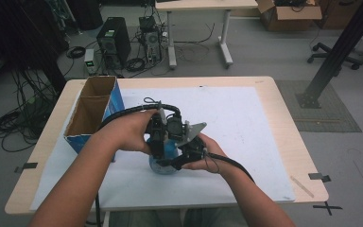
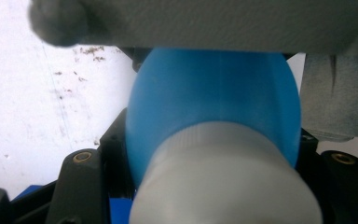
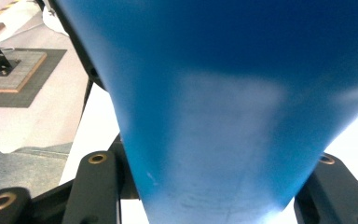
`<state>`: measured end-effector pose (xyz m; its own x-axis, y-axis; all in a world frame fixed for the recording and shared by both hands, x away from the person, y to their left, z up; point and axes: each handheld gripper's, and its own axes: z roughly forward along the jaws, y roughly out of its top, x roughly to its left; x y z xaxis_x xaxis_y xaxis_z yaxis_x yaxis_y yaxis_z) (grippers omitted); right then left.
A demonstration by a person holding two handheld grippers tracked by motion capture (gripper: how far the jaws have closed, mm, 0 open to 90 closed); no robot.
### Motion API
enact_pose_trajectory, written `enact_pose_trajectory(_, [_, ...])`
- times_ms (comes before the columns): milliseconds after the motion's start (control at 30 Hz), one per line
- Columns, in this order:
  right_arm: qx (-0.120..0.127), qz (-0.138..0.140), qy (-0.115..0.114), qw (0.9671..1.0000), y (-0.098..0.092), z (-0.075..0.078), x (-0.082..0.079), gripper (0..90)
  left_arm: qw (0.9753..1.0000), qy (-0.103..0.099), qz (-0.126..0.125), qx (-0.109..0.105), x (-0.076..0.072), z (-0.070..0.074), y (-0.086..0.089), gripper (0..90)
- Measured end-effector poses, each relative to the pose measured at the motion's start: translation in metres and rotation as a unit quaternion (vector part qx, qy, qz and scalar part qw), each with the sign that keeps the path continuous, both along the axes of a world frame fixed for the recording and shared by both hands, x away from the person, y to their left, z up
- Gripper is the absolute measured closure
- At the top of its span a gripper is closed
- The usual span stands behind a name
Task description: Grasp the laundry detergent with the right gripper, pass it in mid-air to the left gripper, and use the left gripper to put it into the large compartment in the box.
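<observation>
Near table centre, at 6 o'clock on the white sheet (image 1: pixel 246 123): blue bottle (image 1: pixel 170 152) clamped by 2 grippers. Left gripper (image 1: pixel 157 147) closed on the white cap (image 2: pixel 223 186), probably to twist it. Right gripper (image 1: pixel 185 156) closed on the blue body, seemingly to brace against that turn. Open cardboard box (image 1: pixel 94 109) at 9 o'clock, well apart, possibly the destination.

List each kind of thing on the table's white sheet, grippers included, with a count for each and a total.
Blue bottles with a white cap: 1
Cardboard boxes with blue sides: 1
Hand-held grippers: 2, the left gripper and the right gripper
Total: 4
</observation>
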<state>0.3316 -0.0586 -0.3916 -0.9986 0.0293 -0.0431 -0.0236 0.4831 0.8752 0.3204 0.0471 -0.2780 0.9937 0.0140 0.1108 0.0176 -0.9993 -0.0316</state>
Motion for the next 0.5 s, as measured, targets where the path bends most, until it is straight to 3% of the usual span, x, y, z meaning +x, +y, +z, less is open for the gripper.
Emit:
enact_pose_trajectory(67, [-0.003,-0.005,-0.008,1.0000,-0.0009,0.0003,0.0006,45.3,1.0000,-0.003,-0.005,0.001,0.0000,0.0010,0.0000,38.5])
enact_pose_trajectory(100, [-0.004,-0.003,-0.027,0.9996,-0.0017,0.0001,0.0028,45.2,1.0000,-0.004,-0.006,0.000,-0.0002,0.0012,0.0001,38.5])
enact_pose_trajectory(133, [0.004,-0.002,-0.005,1.0000,-0.0023,0.0006,-0.0006,44.9,1.0000,-0.006,-0.008,0.002,-0.0001,0.0022,-0.0003,38.5])
enact_pose_trajectory(167, [0.004,-0.002,-0.005,1.0000,-0.0023,0.0006,-0.0006,44.9,1.0000,-0.006,-0.008,0.002,-0.0001,0.0022,-0.0003,38.6])
enact_pose_trajectory(200, [0.001,-0.003,-0.023,0.9997,-0.0034,-0.0001,0.0017,44.7,1.0000,-0.004,-0.007,0.001,0.0001,0.0022,-0.0003,38.6])
enact_pose_trajectory(500, [0.010,-0.026,-0.009,0.9996,-0.0079,-0.0061,0.0001,36.9,1.0000,-0.009,-0.004,-0.001,0.0038,0.0071,-0.0008,38.5])
